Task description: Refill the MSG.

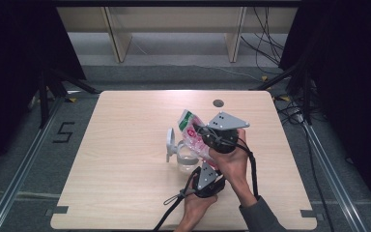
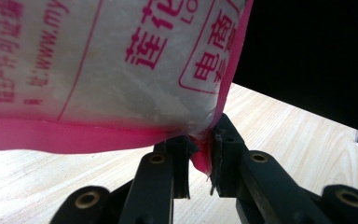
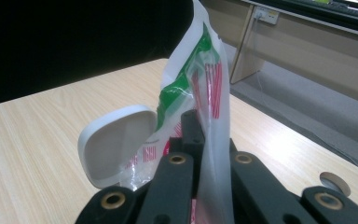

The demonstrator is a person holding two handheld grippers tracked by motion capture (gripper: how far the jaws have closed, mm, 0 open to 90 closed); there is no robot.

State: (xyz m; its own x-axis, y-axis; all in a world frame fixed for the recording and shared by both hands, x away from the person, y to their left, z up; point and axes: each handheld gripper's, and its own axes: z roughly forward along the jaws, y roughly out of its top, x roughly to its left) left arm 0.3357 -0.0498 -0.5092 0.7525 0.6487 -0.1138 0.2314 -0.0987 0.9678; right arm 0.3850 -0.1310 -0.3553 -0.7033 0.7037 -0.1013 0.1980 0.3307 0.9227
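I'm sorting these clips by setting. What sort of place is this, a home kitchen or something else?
Probably a lab or recording studio, not a kitchen: black curtains flank the bare wooden table, metal floor rails run beside it with a marked number, and loose cables trail across the floor behind.

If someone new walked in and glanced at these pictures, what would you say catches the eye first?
Most striking is the pink, white and green plastic bag held up over the middle of the wooden table, gripped by both tools. The left gripper pinches its pink bottom edge, while the right gripper clamps the bag higher up. Just beside the bag stands a clear container with its white lid flipped open.
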